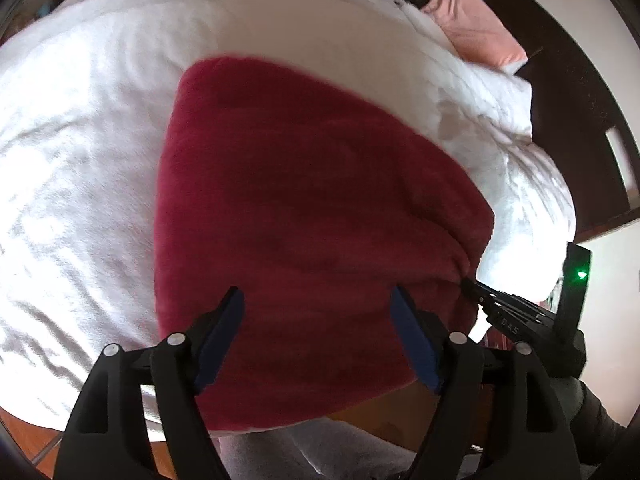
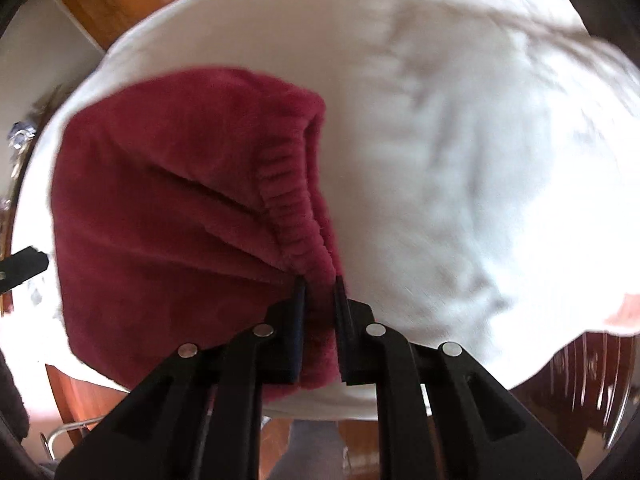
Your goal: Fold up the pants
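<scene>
Pants [image 2: 168, 200], plush crimson fleece, ribbed waistband pinched in right gripper [image 2: 320, 284] jaws; left gripper [image 1: 316, 296] jaws spread.

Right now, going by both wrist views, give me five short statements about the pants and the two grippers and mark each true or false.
1. The right gripper is clamped on the red pants. True.
2. The left gripper is also shut on the fabric. False: its jaws stand wide open over the pants, gripping nothing.
3. The pants lie on a white bedcover. True.
4. The right gripper holds the pants by the ribbed band edge. True.
5. The pink pillow sits on top of the pants. False: it lies apart, at the far corner of the bed.
</scene>
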`<action>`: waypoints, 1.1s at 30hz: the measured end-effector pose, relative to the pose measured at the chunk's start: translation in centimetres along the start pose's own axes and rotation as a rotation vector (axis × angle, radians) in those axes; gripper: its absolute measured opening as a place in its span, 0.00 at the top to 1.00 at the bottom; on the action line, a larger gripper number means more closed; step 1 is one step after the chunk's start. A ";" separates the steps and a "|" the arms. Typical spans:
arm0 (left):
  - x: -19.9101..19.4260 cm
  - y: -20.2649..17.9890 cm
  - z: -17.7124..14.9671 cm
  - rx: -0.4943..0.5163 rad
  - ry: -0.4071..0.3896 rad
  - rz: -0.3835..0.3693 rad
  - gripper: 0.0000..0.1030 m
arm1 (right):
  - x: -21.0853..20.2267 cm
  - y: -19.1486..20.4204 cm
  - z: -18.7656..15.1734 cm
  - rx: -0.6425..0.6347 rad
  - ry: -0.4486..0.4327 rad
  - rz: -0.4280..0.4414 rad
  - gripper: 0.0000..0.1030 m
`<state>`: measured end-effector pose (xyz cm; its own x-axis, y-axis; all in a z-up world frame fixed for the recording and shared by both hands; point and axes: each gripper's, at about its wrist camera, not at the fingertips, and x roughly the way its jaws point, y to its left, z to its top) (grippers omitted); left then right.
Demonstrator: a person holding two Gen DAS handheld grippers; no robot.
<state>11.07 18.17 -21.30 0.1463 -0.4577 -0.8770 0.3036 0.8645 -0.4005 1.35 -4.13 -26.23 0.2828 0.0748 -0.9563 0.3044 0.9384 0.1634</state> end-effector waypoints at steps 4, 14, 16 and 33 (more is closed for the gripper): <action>3.8 -0.7 -1.1 0.095 0.105 0.020 0.24 | 0.2 0.4 0.6 0.004 0.002 0.001 0.87; 0.7 0.9 2.3 0.151 0.066 -0.031 0.21 | -7.8 3.2 3.1 -0.021 -0.172 0.104 0.76; -0.7 1.2 4.0 0.149 0.009 -0.050 0.21 | -7.8 4.6 4.1 -0.039 -0.180 0.130 0.76; 6.0 7.0 12.4 0.043 0.024 -0.027 0.31 | 1.4 3.0 9.1 0.140 -0.068 0.149 0.76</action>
<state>25.77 18.93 -26.09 0.1152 -0.4755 -0.8722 0.3476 0.8418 -0.4130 10.99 -4.24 -24.90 0.3936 0.1816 -0.9012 0.3769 0.8622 0.3383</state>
